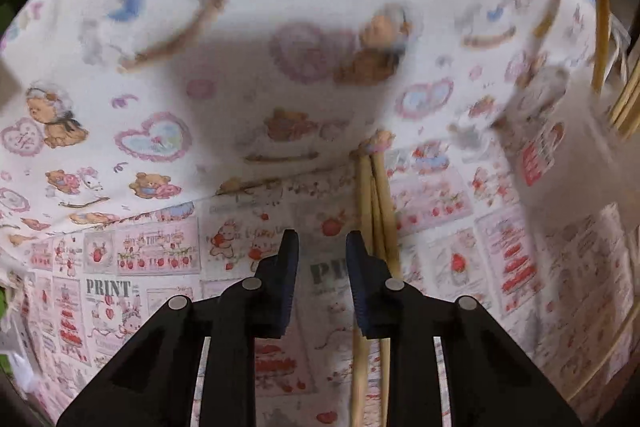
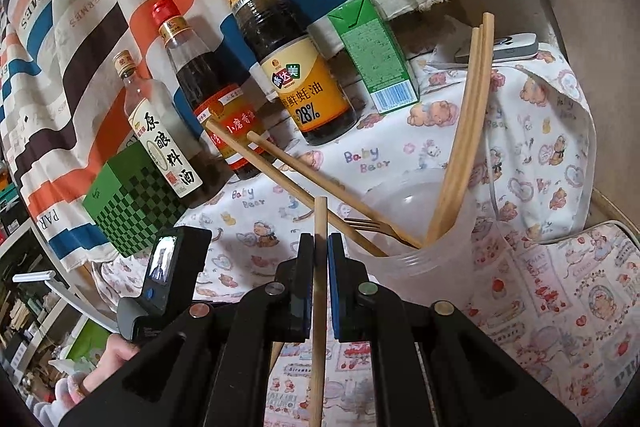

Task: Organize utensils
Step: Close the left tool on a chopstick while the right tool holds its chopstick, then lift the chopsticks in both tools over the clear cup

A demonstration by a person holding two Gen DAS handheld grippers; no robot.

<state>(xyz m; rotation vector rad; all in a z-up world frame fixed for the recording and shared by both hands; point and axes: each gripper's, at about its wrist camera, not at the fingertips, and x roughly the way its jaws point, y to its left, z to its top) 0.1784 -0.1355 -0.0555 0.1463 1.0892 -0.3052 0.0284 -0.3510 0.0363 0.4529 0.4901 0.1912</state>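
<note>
My right gripper is shut on a wooden chopstick that stands upright between its pads, just left of a clear plastic cup. The cup holds several chopsticks and a wooden fork leaning out of it. My left gripper is open and empty, low over the printed cloth. A few chopsticks lie on the cloth right beside its right finger. The left gripper's body with its camera shows in the right wrist view.
Three sauce bottles stand behind the cup, with a green carton and a green checkered box. A striped cloth hangs at the back. A wooden hoop edge curves at the right.
</note>
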